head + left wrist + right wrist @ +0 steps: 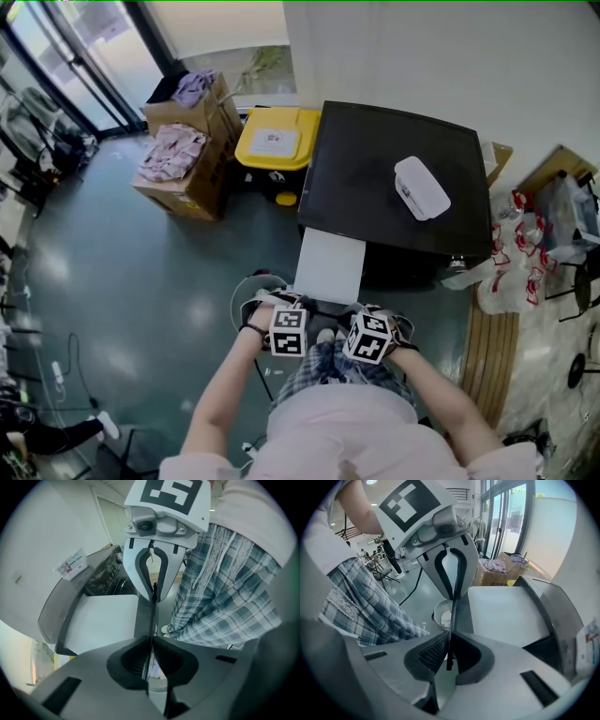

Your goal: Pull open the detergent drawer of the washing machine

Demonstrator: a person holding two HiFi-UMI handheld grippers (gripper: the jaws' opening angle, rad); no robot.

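Note:
The washing machine [394,178] has a black top. A flat white panel [330,265] with a dark rim sticks out from its front toward me. My left gripper [298,307] and right gripper [352,311] sit side by side at the panel's near edge. In the left gripper view the left gripper [151,656] is shut on a thin dark edge [153,616] that runs straight to the right gripper [153,592]. The right gripper [449,656] is shut on the same thin edge [453,616], and the white panel [506,613] lies beside it. I cannot tell whether this panel is the drawer.
A white box [421,187] lies on the machine's top. A yellow bin [274,141] and cardboard boxes of clothes [183,159] stand left of the machine. A round white basket [443,613] sits on the floor under the panel. Plastic bags [516,258] and wooden slats [489,361] are at the right.

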